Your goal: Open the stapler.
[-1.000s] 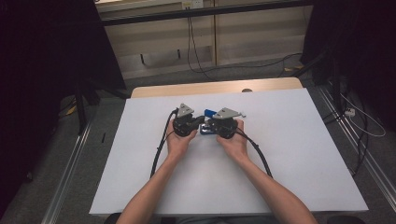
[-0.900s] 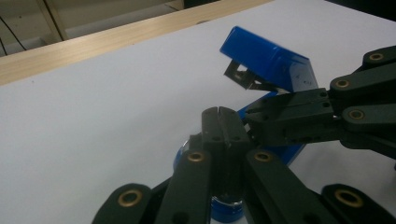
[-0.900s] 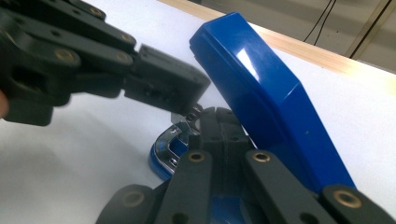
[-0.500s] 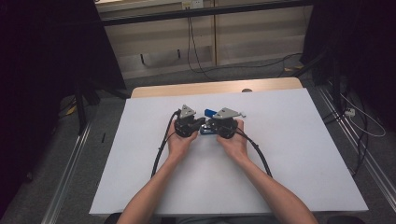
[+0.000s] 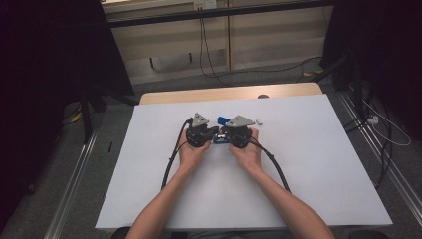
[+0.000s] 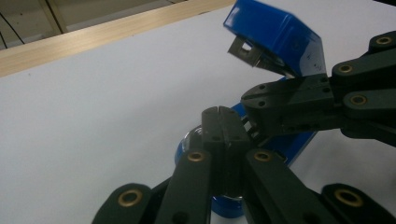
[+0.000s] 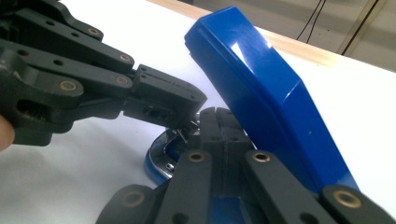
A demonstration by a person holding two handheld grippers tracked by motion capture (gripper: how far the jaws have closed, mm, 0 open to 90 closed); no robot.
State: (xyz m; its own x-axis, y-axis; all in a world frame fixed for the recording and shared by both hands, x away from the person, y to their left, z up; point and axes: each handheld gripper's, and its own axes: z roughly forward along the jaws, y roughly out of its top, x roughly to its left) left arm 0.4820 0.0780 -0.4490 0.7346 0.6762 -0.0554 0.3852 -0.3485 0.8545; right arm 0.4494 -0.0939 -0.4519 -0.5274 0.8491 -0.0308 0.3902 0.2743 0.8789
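A blue stapler (image 5: pixel 222 120) lies on the white table top (image 5: pixel 308 164) with its lid swung up and open. In the left gripper view the lid (image 6: pixel 275 37) tilts over the blue base (image 6: pixel 292 142). My left gripper (image 5: pixel 214 133) and right gripper (image 5: pixel 223 134) meet tip to tip just above the base. The left gripper (image 6: pixel 218 111) has its jaws pressed together, and so does the right gripper (image 7: pixel 218 112). Each one's tips sit over the chrome part of the base (image 7: pixel 161 158). I cannot make out anything pinched between either pair.
A small white piece (image 5: pixel 259 121) lies just right of the stapler. The table's wooden strip (image 5: pixel 229 93) runs along the far edge. Black cables trail back from both grippers across the white top, and metal rails flank the table.
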